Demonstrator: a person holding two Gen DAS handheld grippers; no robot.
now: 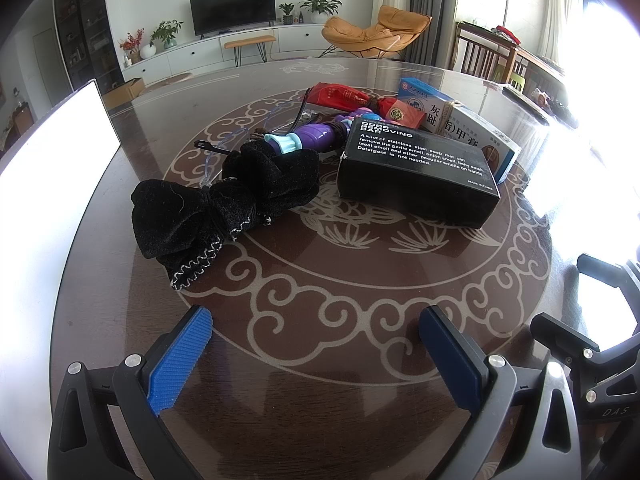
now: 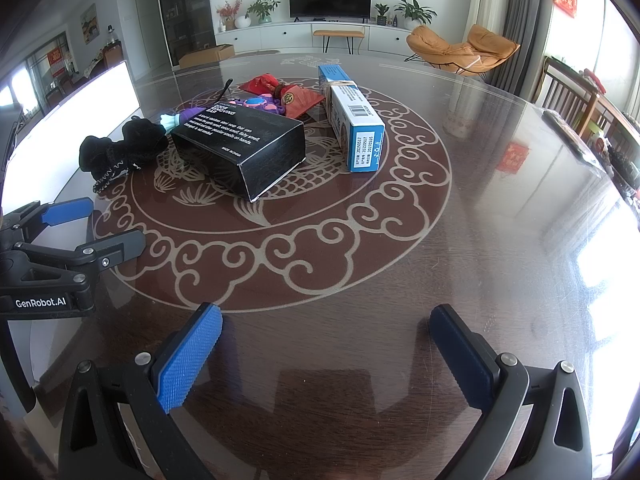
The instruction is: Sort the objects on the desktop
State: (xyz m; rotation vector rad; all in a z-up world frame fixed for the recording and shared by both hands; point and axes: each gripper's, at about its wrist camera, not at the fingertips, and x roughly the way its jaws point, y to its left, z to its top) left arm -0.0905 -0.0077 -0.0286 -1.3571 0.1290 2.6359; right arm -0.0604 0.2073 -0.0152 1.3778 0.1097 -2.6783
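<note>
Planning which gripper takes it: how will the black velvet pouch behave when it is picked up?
The black velvet pouch looks soft and bunched, so it will probably sag and fold rather than hold shape. Its fuzzy cloth should grip ribbed pads well. It likely won't roll, but its stitched end may drag on the table.

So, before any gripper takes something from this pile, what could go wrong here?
The black velvet pouch lies against the purple toy, so lifting it may drag the toy along. The black box sits close to the blue and white box; a wide grasp might knock it. Both grippers, left and right, are open and empty.
</note>
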